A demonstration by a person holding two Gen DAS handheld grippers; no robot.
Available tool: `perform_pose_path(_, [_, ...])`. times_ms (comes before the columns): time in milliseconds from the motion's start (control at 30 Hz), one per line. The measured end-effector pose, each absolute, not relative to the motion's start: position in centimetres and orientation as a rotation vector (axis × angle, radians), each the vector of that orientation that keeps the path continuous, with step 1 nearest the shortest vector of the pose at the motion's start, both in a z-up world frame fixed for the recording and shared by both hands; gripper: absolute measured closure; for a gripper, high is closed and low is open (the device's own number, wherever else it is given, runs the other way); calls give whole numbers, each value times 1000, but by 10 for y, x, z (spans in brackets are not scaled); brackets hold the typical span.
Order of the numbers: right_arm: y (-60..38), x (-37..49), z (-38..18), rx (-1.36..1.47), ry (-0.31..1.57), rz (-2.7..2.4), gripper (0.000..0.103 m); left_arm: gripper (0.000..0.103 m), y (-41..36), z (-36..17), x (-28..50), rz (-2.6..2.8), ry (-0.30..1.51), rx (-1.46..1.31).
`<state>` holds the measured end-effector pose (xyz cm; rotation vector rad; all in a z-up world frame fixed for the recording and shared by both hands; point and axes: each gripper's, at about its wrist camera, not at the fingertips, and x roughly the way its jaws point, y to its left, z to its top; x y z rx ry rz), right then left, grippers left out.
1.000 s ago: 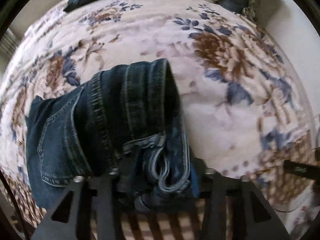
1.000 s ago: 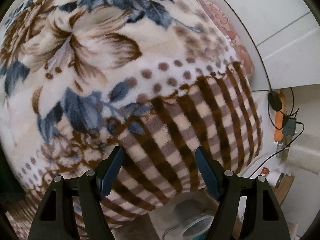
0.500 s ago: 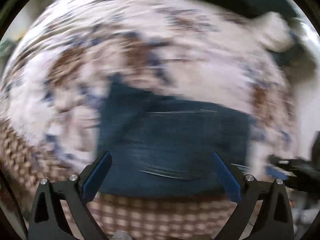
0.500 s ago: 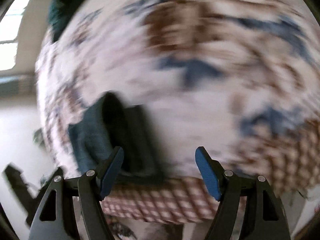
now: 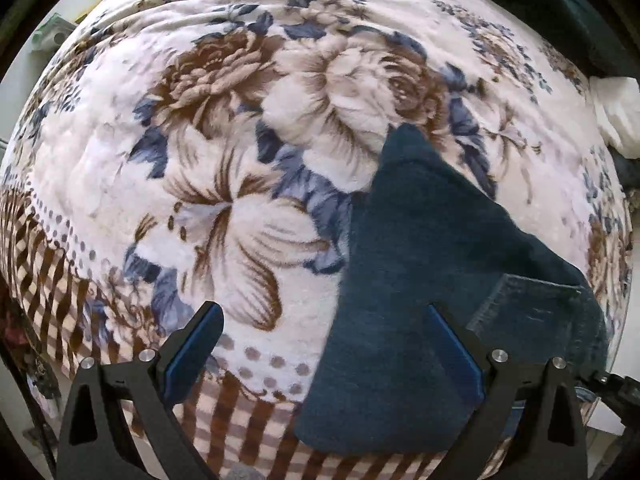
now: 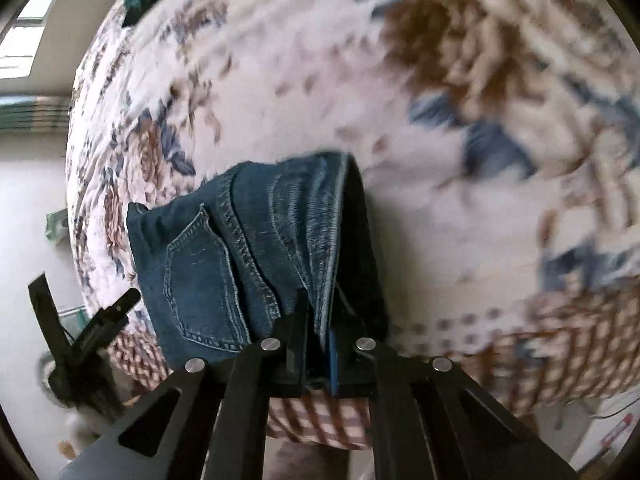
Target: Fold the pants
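Note:
Dark blue jeans (image 5: pixel 432 280) lie folded on the floral blanket (image 5: pixel 248 128), at the right of the left wrist view. My left gripper (image 5: pixel 324 344) is open and empty, its right finger over the jeans' near edge. In the right wrist view my right gripper (image 6: pixel 320 344) is shut on the jeans (image 6: pixel 240 256) at their near edge by the waistband, with a back pocket showing to its left. The left gripper (image 6: pixel 100 328) appears at the lower left of that view.
The blanket's checked border (image 5: pixel 248 428) hangs over the near bed edge. A white cloth (image 5: pixel 616 116) and dark bedding lie at the far right. A window (image 6: pixel 24 40) and floor (image 6: pixel 28 208) show left of the bed.
My left gripper has let go of the jeans, opened and swung left. My right gripper has swung over to the jeans and shut on their near edge.

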<state>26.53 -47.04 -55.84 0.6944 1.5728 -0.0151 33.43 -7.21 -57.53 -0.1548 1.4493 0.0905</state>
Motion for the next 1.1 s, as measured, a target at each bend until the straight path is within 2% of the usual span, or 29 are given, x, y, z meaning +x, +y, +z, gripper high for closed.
perform_pose_path(133, [-502, 256, -564, 748, 1564, -131, 95, 1, -76, -573, 347, 46, 1460, -178])
perform_pose_path(233, [-500, 252, -581, 719, 1628, -75, 93, 1, -84, -574, 363, 9, 1455, -187])
perform_pose_path(300, [-489, 255, -594, 733, 1677, -2, 81, 1, -90, -582, 380, -35, 1462, -211])
perform_pose_path(367, [-493, 252, -603, 783, 1710, -10, 44, 1, -93, -594, 397, -60, 1479, -253])
perform_pose_path(433, [-504, 246, -609, 862, 1687, -57, 38, 1, -89, -611, 411, -66, 1499, -314])
perform_pose_path(500, [-511, 238, -616, 951, 1665, -63, 33, 8, -84, -631, 424, -88, 1523, -388])
perform_pose_path(533, [-513, 235, -624, 1023, 1653, -59, 29, 29, -81, -640, 429, -116, 1526, -436])
perform_pose_path(567, [-512, 233, -631, 1065, 1648, -47, 29, 49, -78, -648, 432, -136, 1528, -482])
perform_pose_path(600, [-509, 232, -639, 1117, 1642, -35, 29, 53, -77, -651, 433, -158, 1530, -515])
perform_pose_path(633, [-503, 231, -650, 1192, 1635, -27, 34, 56, -75, -654, 435, -163, 1531, -533])
perform_pose_path(667, [-503, 229, -654, 1219, 1617, -60, 52, 58, -72, -656, 435, -171, 1534, -549])
perform_pose_path(700, [-500, 228, -655, 1233, 1603, -77, 53, 58, -68, -658, 435, -185, 1540, -574])
perform_pose_path(733, [-500, 227, -652, 1207, 1610, -111, 62, 60, -64, -660, 436, -192, 1546, -597])
perform_pose_path(800, [-501, 228, -641, 1117, 1623, -217, 64, 60, -52, -668, 438, -214, 1570, -674])
perform_pose_path(867, [-496, 238, -637, 1035, 1666, -220, 64, 58, -51, -669, 440, -232, 1590, -677])
perform_pose_path(900, [-491, 243, -635, 987, 1682, -210, 64, 58, -58, -661, 443, -249, 1591, -593])
perform_pose_path(933, [-487, 249, -632, 947, 1696, -191, 58, 57, -65, -649, 441, -264, 1582, -499])
perform_pose_path(967, [-484, 255, -629, 947, 1700, -172, 47, 50, -76, -638, 441, -281, 1567, -402])
perform_pose_path(1000, [-484, 253, -626, 973, 1695, -160, 40, 42, -84, -627, 439, -300, 1553, -319])
perform_pose_path(1033, [-485, 252, -624, 1009, 1684, -158, 34, 18, -90, -617, 433, -330, 1538, -275])
perform_pose_path(1067, [-486, 249, -623, 1042, 1667, -157, 29, 1, -93, -610, 427, -364, 1526, -271])
perform_pose_path(1100, [-485, 245, -625, 1058, 1670, -158, 29, 1, -94, -606, 422, -389, 1522, -284])
